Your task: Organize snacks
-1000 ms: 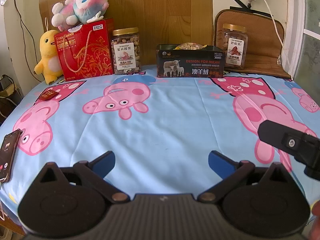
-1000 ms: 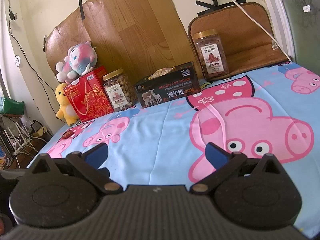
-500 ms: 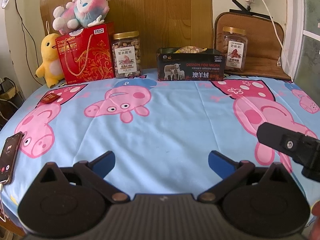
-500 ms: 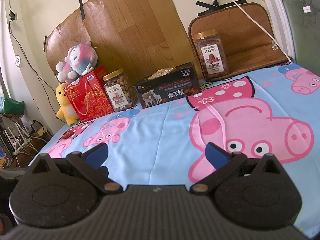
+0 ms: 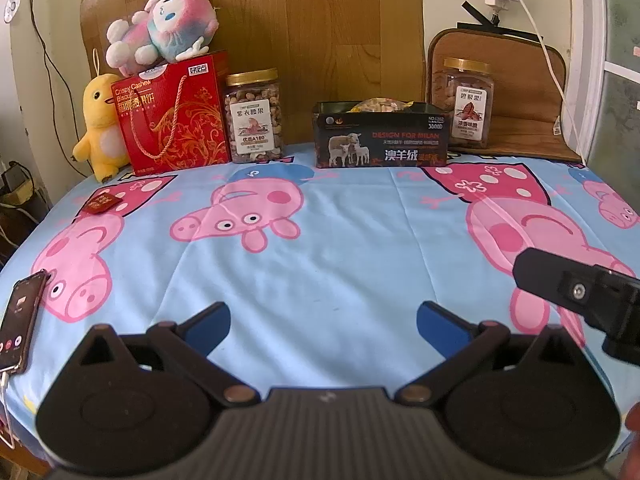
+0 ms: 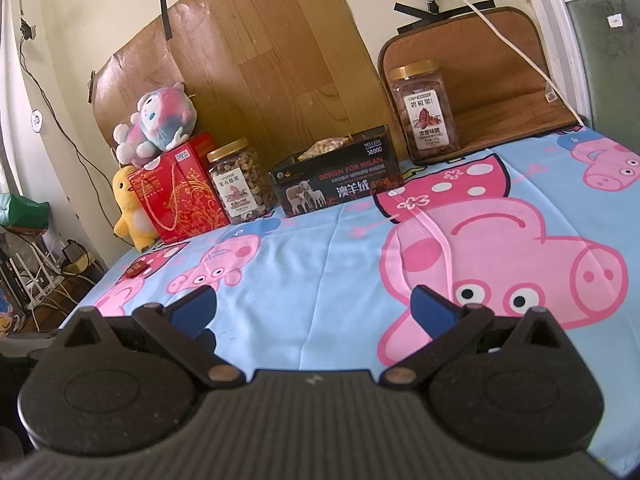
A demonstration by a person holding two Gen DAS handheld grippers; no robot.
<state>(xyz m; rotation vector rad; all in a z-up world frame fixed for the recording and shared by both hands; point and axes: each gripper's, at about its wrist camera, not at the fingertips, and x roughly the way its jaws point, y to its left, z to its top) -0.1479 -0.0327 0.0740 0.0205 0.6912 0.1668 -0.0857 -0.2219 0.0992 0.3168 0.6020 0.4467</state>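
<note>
Along the back of the table stand a red biscuit gift bag, a jar of cashews, a black box holding packets of snacks, and a jar of pecans. A small red packet lies on the cloth at the left. My left gripper hovers open over the near edge, nothing between its blue fingers. My right gripper is open and empty too, well short of the black box; part of its body shows at the right of the left wrist view.
A pink-blue plush sits on the gift bag, with a yellow duck plush beside it. A phone lies at the table's left edge. A brown cushion and a white cable are behind the pecan jar.
The left wrist view has tilted up slightly, so the row of snacks sits lower in frame. The right gripper holds still. Both stay open.
</note>
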